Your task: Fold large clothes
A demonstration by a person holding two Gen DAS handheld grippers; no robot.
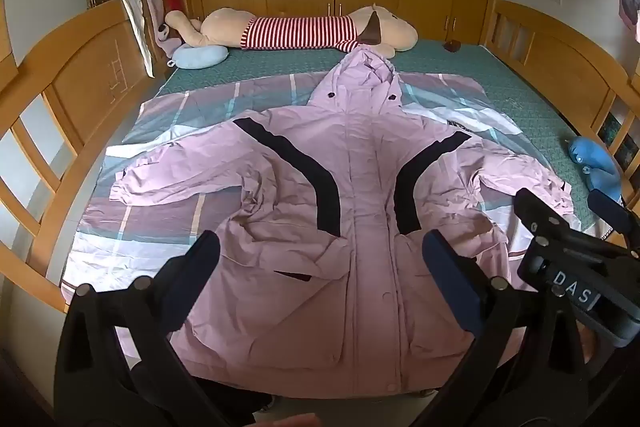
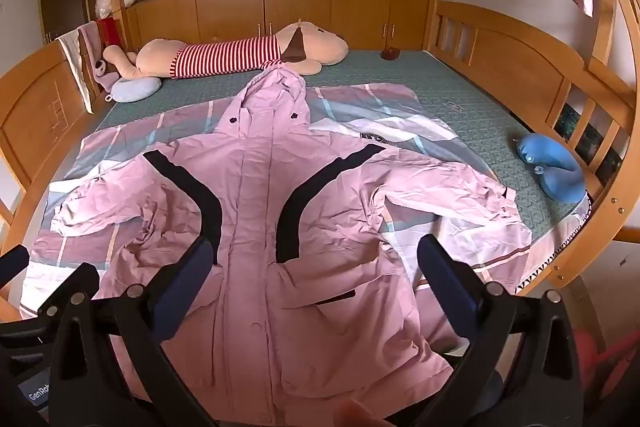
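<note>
- The pink hooded jacket [image 1: 352,227] lay front-up and spread flat on a plaid sheet [image 1: 160,223] on the bed, sleeves out to both sides and hood toward a striped plush toy [image 1: 296,33].
- The left gripper [image 1: 320,267] hovered above the jacket's hem, jaws wide apart, holding nothing.
- The right gripper [image 2: 312,275] hung beside it, likewise spread and empty.

jacket [image 1: 360,227] pink, black stripes | sheet [image 1: 160,131] plaid | plush [image 1: 300,31] red-white striped
</note>
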